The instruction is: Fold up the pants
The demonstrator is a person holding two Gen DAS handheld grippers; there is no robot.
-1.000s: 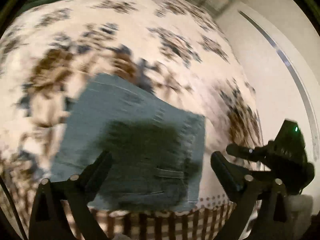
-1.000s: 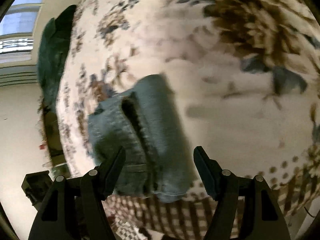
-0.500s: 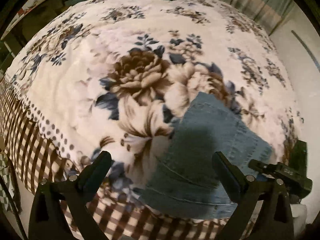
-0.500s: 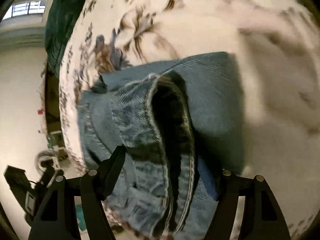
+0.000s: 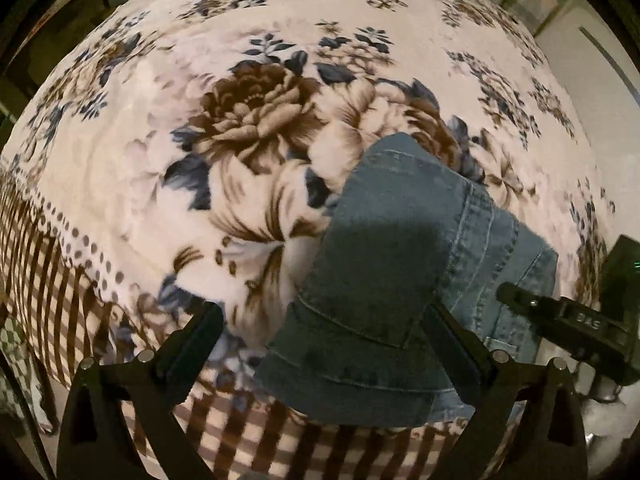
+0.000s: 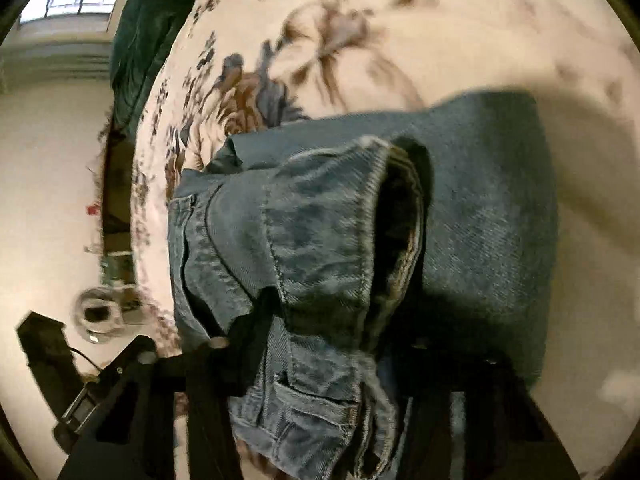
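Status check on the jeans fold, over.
Left gripper open, hovering over the folded jeans. Right gripper closing on the waistband end, denim between the fingers. Nothing in the way on the floral blanket.

Dim, warm light, heavy fisheye bending, dark corners, perhaps slight motion blur in the right view.

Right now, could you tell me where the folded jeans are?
The folded jeans lie on the floral blanket near its checked edge, lower right in the left wrist view, beside the right claw.
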